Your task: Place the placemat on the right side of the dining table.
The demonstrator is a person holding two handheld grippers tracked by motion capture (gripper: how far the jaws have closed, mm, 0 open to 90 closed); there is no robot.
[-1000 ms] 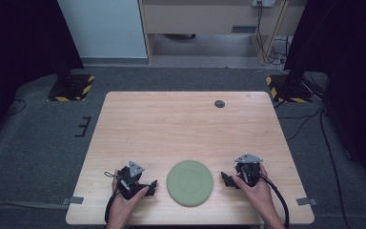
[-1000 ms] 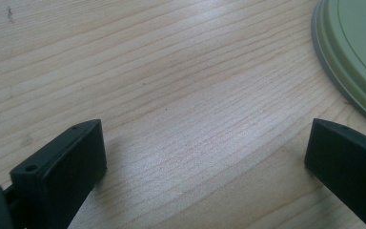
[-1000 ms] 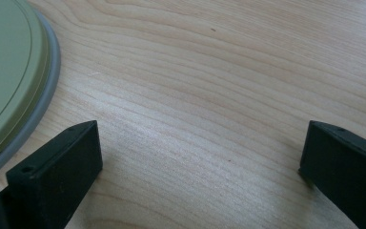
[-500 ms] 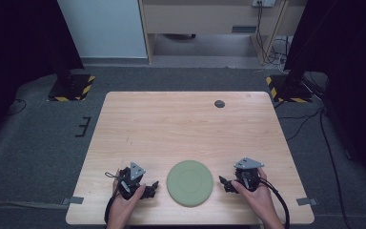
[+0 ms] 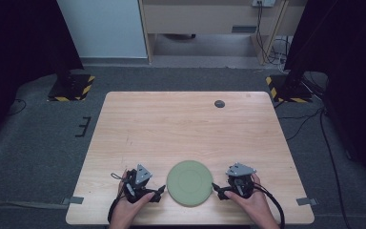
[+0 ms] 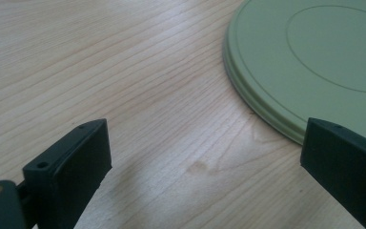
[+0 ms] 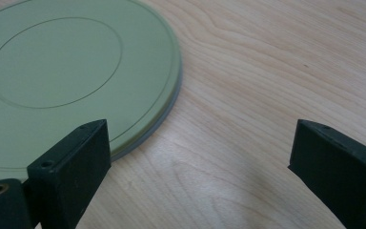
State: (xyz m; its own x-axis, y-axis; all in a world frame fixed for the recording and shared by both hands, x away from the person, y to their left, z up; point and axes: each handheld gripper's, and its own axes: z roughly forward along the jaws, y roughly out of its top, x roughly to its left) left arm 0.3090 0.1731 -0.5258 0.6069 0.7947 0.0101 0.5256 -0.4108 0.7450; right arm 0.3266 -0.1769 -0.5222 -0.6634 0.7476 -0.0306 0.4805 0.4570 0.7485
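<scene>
Between two wide-open claws, left claw (image 5: 158, 192) and right claw (image 5: 218, 191): green plate (image 5: 189, 182).

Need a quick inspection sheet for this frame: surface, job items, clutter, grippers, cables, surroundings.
Surface: light wood table, a few faint marks.
Job's things: green plate lying flat near the front edge.
Clutter: small dark disc near the far edge.
Grippers: left gripper and right gripper flank the plate, both open, neither gripping it.
Cables: black cable trails from the right gripper; more cables on the floor at right.
Surroundings: grey carpet, hazard-striped stand bases, wooden cabinet behind.
</scene>
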